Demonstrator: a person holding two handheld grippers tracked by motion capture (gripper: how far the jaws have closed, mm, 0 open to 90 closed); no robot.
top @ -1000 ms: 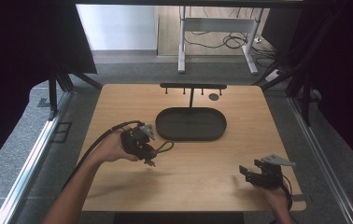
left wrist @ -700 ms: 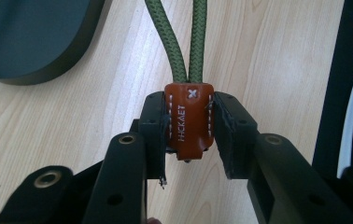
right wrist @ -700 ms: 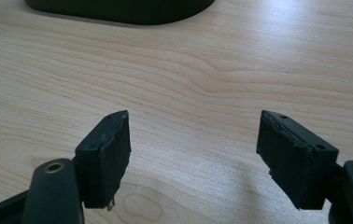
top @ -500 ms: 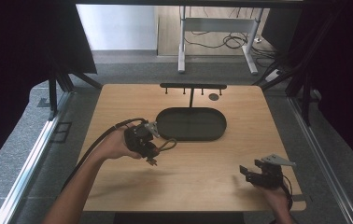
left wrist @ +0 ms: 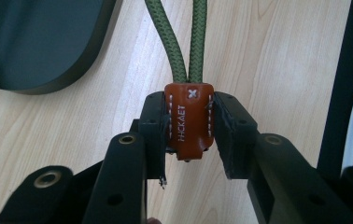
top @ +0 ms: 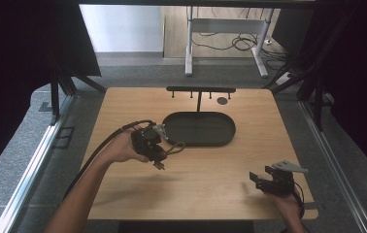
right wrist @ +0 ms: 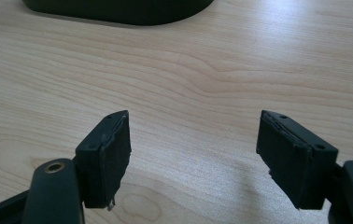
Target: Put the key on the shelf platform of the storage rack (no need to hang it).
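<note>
brown leather is what we have between the jaws of our left gripper (left wrist: 189,135) — the small stitched tab (left wrist: 189,119) of a keyring strap, clamped from both sides so the pads press its flat stitched edges, which we judge gives a firm hold and keeps it from twisting. from the tab a loop of green braided cord (left wrist: 178,42) runs straight away from the gripper, two strands side by side, so the strap's long axis lies along the gripper's own line and the loop end points forward, toward the dark oval tray (top: 198,128). in the high view our left gripper (top: 153,145) is held above the wooden table (top: 210,184), just beside the tray's near left end, with the cord loop (top: 175,147) hanging out toward the tray; we judge we carry it loop-first so that end is free to be laid in the tray or slipped over a peg of the black rack (top: 200,91) behind it — we cannot tell which. our right gripper (top: 269,178) rests low at the table's near right corner, well apart from the strap, its jaws spread wide with bare wood between them (right wrist: 194,154)
</note>
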